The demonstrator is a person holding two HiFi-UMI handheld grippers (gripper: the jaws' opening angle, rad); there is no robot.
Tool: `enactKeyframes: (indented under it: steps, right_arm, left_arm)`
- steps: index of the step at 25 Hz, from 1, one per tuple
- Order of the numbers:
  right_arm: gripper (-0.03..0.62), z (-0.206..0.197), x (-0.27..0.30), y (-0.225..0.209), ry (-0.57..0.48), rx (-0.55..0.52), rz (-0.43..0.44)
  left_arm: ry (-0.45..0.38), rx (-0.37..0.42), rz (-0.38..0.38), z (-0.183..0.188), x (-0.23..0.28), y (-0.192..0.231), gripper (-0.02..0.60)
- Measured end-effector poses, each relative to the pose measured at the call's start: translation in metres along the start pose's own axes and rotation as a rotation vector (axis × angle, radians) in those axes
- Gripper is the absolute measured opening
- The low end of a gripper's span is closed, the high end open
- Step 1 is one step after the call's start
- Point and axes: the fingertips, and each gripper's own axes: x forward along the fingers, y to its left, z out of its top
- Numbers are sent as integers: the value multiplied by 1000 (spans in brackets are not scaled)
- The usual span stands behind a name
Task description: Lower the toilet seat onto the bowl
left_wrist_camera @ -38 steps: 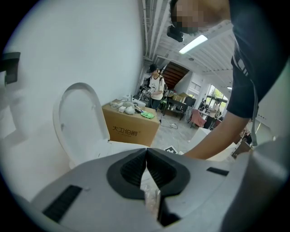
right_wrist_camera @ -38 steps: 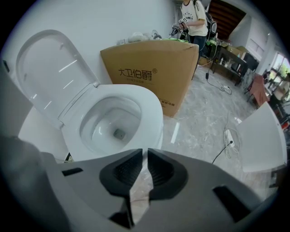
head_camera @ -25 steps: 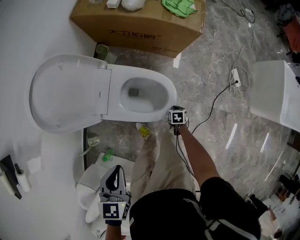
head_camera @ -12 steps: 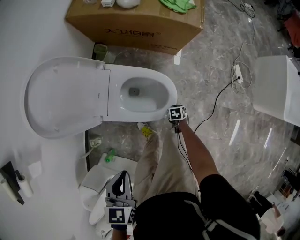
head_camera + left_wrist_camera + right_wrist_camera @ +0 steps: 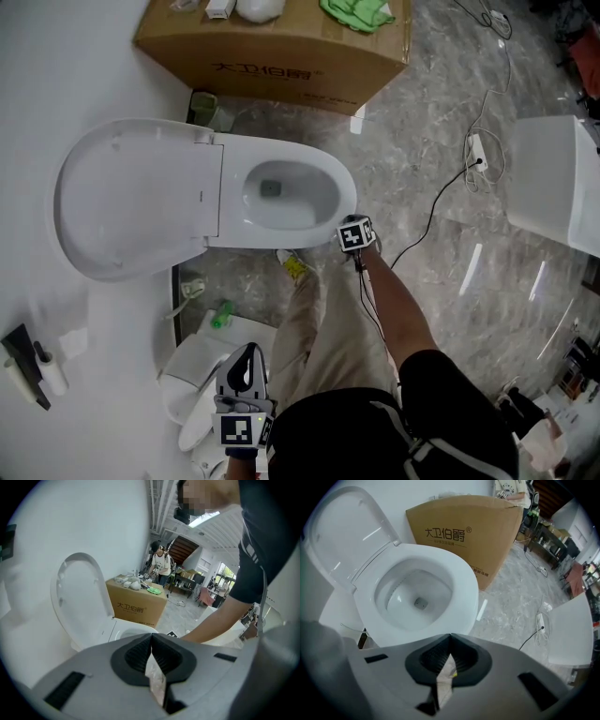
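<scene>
The head view looks steeply down on the toilet bowl [image 5: 347,192]. Both tool views sit lower and nearer, sharing it and the cardboard box [image 5: 272,47].

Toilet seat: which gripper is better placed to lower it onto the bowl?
Probably left. The left gripper faces the raised toilet seat and is on its side. The right gripper points down by the front rim of the bowl, far from the seat. Both are shut and empty.

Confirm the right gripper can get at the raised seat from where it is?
Probably yes. The right gripper, shut, hangs at the bowl's front rim; the seat stands raised at the far end, with only open bowl between.
</scene>
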Motion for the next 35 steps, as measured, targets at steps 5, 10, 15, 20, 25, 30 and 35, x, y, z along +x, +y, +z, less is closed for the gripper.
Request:
enactKeyframes:
  steps: [5, 10, 15, 20, 25, 30, 35]
  right_arm:
    - [-9, 0, 0, -1, 1, -1, 3]
    - [-11, 2, 1, -2, -6, -4, -12]
    - [-8, 0, -13, 2, -63, 99, 16]
    - [-8, 22, -60, 9, -197, 23, 11]
    - [-8, 76, -145, 31, -378, -65, 62]
    - [-8, 156, -267, 47, -604, -185, 99]
    - [-8, 238, -394, 54, -847, -270, 108]
  left_arm:
    - [-55, 9, 27, 22, 2, 2, 12]
    - [-52, -10, 50, 21, 0, 6, 12]
    - [-75, 38, 38, 22, 6, -1, 12]
    - [-154, 33, 3, 47, 6, -12, 12]
    - [-237, 75, 18, 94, -3, -3, 12]
    - [-389, 42, 47, 140, -24, 9, 12]
    - [-506, -84, 38, 175, -41, 26, 12]
